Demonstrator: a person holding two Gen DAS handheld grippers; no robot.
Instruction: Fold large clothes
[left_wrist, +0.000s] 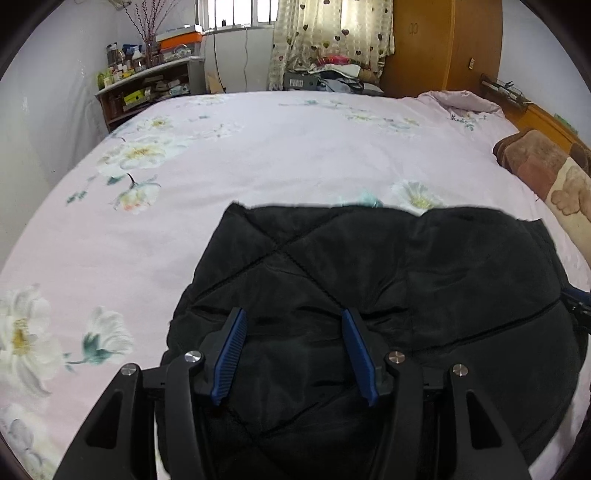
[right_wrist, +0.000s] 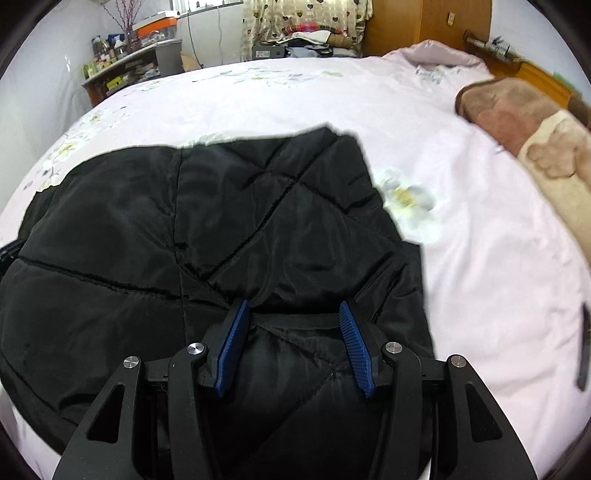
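A black quilted jacket (left_wrist: 369, 280) lies folded on the pink floral bedsheet (left_wrist: 258, 155); it also fills the near left of the right wrist view (right_wrist: 184, 229). My left gripper (left_wrist: 293, 317) is open just above the jacket's near left part, with nothing between its blue pads. My right gripper (right_wrist: 293, 310) is open over the jacket's near right part, by a dark hem edge, also holding nothing. The tip of the right gripper (left_wrist: 576, 306) shows at the jacket's right edge in the left wrist view.
A brown and cream blanket (right_wrist: 535, 133) lies along the bed's right side by the wooden headboard (left_wrist: 546, 118). A cluttered shelf (left_wrist: 147, 81) stands at the far left, a clothes pile (left_wrist: 332, 74) beyond the bed. A dark slim object (right_wrist: 583, 350) lies on the sheet at right.
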